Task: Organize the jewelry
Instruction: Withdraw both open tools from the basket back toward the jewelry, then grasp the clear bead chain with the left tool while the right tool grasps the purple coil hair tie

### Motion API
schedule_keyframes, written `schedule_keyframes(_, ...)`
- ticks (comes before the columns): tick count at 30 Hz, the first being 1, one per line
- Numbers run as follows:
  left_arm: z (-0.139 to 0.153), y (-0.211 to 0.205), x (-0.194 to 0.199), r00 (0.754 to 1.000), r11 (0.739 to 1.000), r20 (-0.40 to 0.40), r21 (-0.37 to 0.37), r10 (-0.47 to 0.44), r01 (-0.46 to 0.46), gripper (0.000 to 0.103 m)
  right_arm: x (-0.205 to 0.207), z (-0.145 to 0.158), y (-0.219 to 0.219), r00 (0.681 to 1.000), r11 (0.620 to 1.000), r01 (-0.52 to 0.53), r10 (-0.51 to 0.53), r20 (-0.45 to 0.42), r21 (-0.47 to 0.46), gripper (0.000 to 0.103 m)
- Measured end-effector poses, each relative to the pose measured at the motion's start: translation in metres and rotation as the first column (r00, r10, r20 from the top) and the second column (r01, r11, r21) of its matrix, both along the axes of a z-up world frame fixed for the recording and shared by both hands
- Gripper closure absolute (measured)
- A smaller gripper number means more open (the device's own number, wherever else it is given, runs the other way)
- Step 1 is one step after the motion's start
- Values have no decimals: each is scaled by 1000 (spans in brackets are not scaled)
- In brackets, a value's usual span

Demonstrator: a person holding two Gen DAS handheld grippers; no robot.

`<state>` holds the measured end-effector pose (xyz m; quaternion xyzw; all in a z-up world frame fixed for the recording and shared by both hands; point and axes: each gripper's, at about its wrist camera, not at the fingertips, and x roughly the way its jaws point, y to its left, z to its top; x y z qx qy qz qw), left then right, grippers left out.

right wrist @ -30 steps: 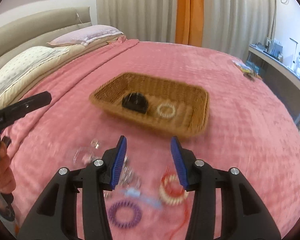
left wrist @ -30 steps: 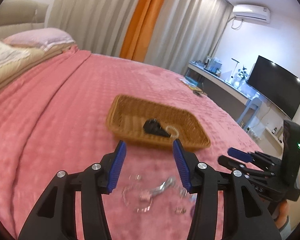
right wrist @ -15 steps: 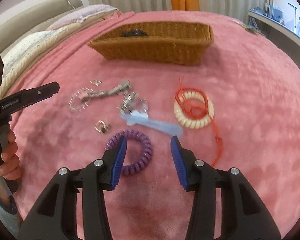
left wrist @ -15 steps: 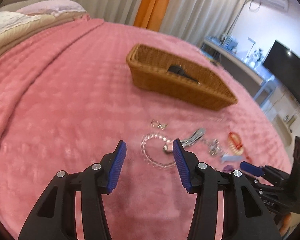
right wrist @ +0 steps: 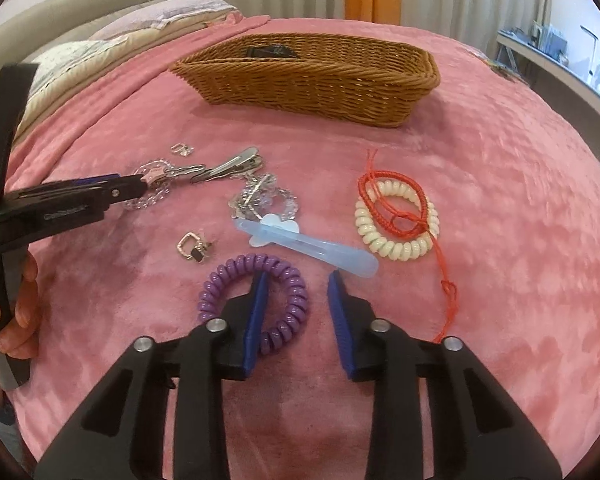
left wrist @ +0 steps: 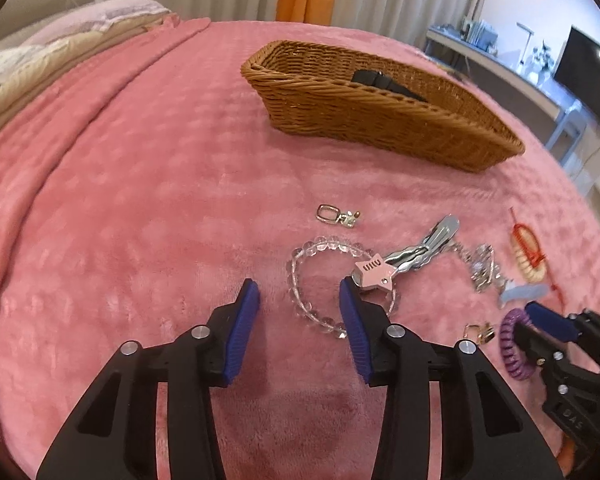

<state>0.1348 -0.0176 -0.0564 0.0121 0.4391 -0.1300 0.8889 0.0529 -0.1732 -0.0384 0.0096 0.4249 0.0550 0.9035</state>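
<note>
Jewelry lies scattered on the pink bedspread in front of a wicker basket [left wrist: 380, 120] [right wrist: 312, 84]. My left gripper [left wrist: 298, 294] is low over a clear bead bracelet [left wrist: 300, 252] with a pink star charm [left wrist: 374, 270]. Its jaws are closing, with the bracelet's left strand between them but untouched. My right gripper [right wrist: 296, 286] straddles the right side of a purple coil hair tie [right wrist: 214, 280]. One finger is inside the ring and one outside. These jaws are closing too, and a gap still shows beside the coil.
A black item [right wrist: 268, 53] lies in the basket. On the bedspread are a silver hair clip [right wrist: 228, 166], a blue clip [right wrist: 312, 246], a white coil tie with a red cord [right wrist: 396, 216], a crystal piece [right wrist: 260, 200] and two small gold buckles [right wrist: 194, 246] [left wrist: 332, 214]. A person's hand [right wrist: 18, 312] is at the left.
Both grippers dropped toward the bedspread and tilted down. The left came over the bead bracelet and the right over the purple tie, and both pairs of jaws narrowed.
</note>
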Motion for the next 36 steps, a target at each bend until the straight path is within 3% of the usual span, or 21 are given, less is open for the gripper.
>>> schedule_keyframes(2,-1,-4,-2,1000,1000,6,28,-7,7,72,-1,0,2,1000,1000,-8,8,7,-19,82)
schedule_keyframes(5,-1,-6,-4,1000,999,7,37,-14,14,96,-2,1,7,1000,999,-19,20,15,-41,86)
schedule_keyframes(6,-1,-5,-5,1000,999,7,34,-14,13,97,-2,1,7,1000,999,-21,22,17,-43,88)
schedule_keyframes(12,2,5,-21,1000,1000,9,-16,-8,8,97,-9,3,7,999,999,-42,43,33,-26,93)
schedule_keyframes(18,11,23,-59,998,996,59,-91,24,-19,97,-18,8,6,996,999,-50,50,70,-5,94)
schedule_keyframes(25,22,36,-100,993,986,114,-165,6,13,97,-35,19,-1,988,997,-67,60,142,45,94)
schedule_keyframes(31,42,56,-128,984,943,172,-317,-53,106,97,-39,25,-7,983,995,-69,55,173,74,94)
schedule_keyframes(36,66,65,-139,969,917,235,-364,-82,166,97,-41,28,-10,982,994,-61,45,181,86,94)
